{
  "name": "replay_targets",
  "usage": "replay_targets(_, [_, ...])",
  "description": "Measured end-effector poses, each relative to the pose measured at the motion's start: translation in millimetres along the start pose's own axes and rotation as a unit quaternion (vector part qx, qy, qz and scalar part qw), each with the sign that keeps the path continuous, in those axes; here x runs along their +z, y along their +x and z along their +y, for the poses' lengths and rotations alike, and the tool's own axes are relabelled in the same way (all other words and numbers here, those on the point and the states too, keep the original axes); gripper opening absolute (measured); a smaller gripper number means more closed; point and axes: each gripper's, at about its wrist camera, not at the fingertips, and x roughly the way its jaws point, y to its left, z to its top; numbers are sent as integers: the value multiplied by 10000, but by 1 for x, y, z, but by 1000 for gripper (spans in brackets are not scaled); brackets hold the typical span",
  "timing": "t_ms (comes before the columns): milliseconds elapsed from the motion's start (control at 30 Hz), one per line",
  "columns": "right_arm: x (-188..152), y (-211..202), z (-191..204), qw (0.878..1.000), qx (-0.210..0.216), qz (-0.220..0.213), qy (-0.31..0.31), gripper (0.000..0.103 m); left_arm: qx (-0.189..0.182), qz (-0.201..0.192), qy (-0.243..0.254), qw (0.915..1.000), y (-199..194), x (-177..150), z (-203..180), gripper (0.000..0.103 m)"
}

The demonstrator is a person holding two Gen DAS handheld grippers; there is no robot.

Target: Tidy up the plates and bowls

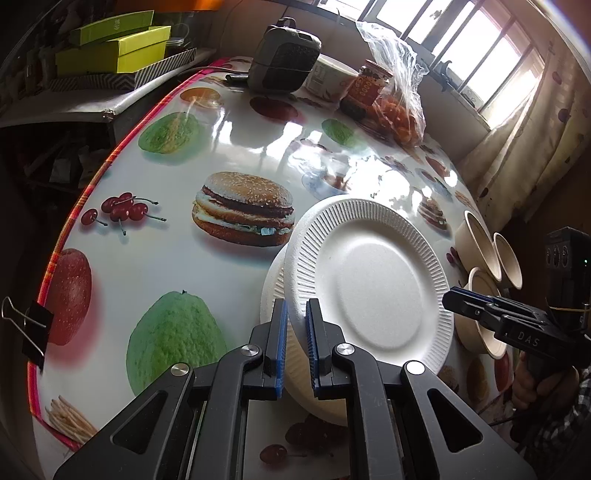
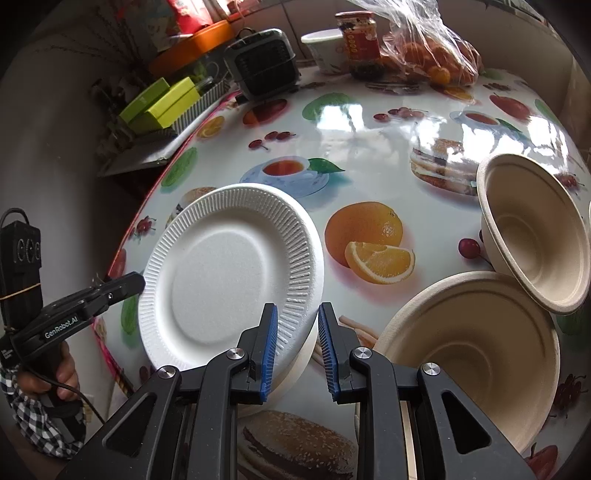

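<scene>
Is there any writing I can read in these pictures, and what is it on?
"DAS": on the right gripper, seen from the left camera.
"GenRobot.AI": on the left gripper, seen from the right camera.
Jar label: print too blurred to read.
Green box: small mark on its lid, too small to read.
White cup: faint print, unreadable.

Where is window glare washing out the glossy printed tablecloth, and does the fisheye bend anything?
Left wrist view: glare whitens the glossy printed tablecloth just beyond the white ribbed paper plate, below the overexposed barred window; the table edge bows. Right wrist view: glare patches lie mid-table, the beige pulp bowls look stretched, and the corners vignette.
</scene>
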Motion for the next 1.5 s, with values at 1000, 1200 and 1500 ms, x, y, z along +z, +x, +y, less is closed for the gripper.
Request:
replay_targets(1000, [-14,8,5,9999,-54,100,-37,23,65,151,1,9999,6,-17,7,10])
replay_targets(1200, [-14,8,4,9999,-59,101,-32,23,46,141,-13,9999,6,-17,10,11])
replay_targets(1500, [-14,8,1,9999,-85,97,-18,26,84,117,3,9999,4,-17,8,11])
